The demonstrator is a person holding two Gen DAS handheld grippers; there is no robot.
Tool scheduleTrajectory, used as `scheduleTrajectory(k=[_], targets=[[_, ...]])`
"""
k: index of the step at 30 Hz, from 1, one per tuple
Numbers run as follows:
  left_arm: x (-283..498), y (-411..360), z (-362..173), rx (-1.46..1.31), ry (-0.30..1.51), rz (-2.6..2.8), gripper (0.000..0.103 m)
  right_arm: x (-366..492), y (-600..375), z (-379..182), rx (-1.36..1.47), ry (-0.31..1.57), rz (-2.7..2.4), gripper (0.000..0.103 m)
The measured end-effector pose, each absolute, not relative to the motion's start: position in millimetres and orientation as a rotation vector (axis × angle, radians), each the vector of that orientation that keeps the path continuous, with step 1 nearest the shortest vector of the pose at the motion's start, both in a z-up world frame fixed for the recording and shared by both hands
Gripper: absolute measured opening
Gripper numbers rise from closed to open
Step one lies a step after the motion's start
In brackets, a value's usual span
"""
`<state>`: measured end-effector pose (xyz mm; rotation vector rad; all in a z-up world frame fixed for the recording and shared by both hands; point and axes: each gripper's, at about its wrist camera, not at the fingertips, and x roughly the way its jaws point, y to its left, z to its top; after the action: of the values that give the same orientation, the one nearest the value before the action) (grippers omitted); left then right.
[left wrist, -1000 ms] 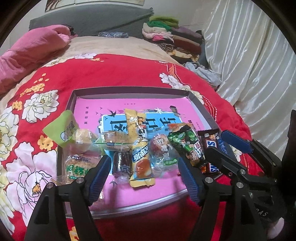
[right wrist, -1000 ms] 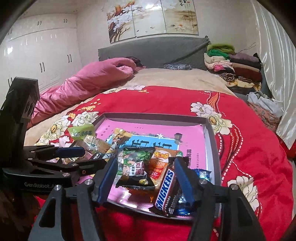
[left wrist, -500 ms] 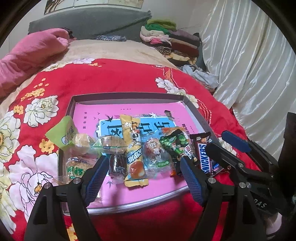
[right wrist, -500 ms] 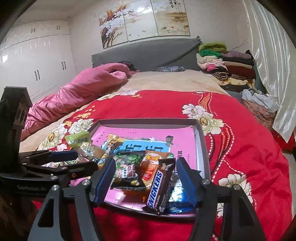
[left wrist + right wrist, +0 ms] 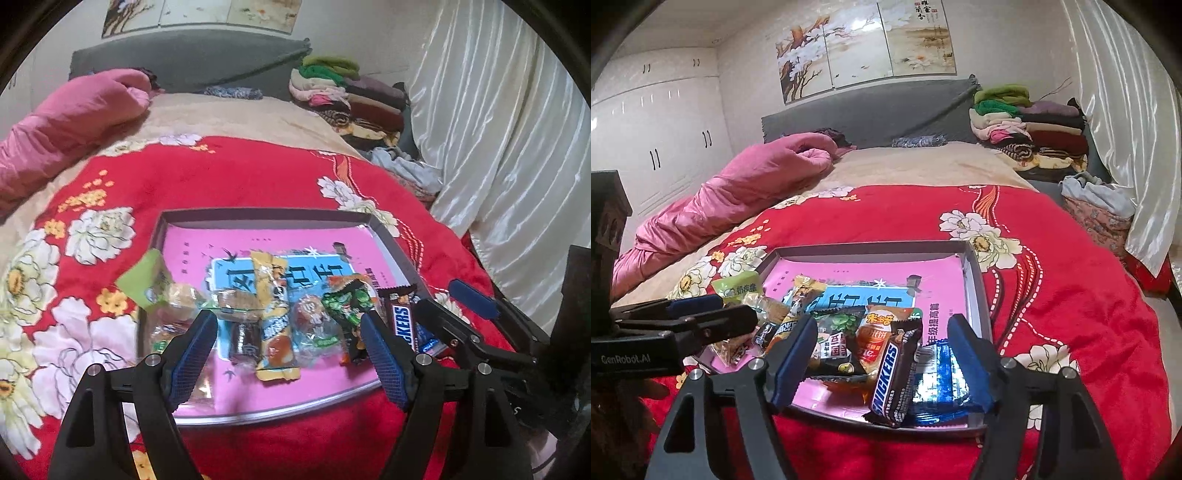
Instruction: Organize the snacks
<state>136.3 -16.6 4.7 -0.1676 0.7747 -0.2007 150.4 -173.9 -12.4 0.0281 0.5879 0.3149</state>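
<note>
On the bed, a red floral quilt [image 5: 229, 177] carries a shallow tray [image 5: 391, 247] with a pink liner, and the snacks lie in a rough row along its near edge, probably so both grippers can reach them without crossing.

At the left end, a green packet [image 5: 142, 277] leans over the tray's left wall, next to clear-wrapped cakes [image 5: 177, 299]. The left gripper [image 5: 288, 354] hangs above the middle of the row with jaws spread wide and nothing between them, framing a dark candy [image 5: 242, 339] and a yellow packet [image 5: 275, 321].

Further right come a green-and-black bag [image 5: 834, 343], an orange packet [image 5: 877, 332], then a Snickers [image 5: 892, 376] lying partly over a blue wrapper [image 5: 942, 380] in the near right corner. The right gripper [image 5: 882, 362] is likewise released and empty, its jaws straddling the Snickers, likely the next pick.
</note>
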Motion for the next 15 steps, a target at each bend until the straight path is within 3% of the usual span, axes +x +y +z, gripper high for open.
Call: scheduleTrajectory(k=[15], targets=[[117.1,-8.0,3.9,-0.100,0.780,-0.103,0.081,128.0,-158.5,-4.6,0.011,0.591,0.327,0.080]])
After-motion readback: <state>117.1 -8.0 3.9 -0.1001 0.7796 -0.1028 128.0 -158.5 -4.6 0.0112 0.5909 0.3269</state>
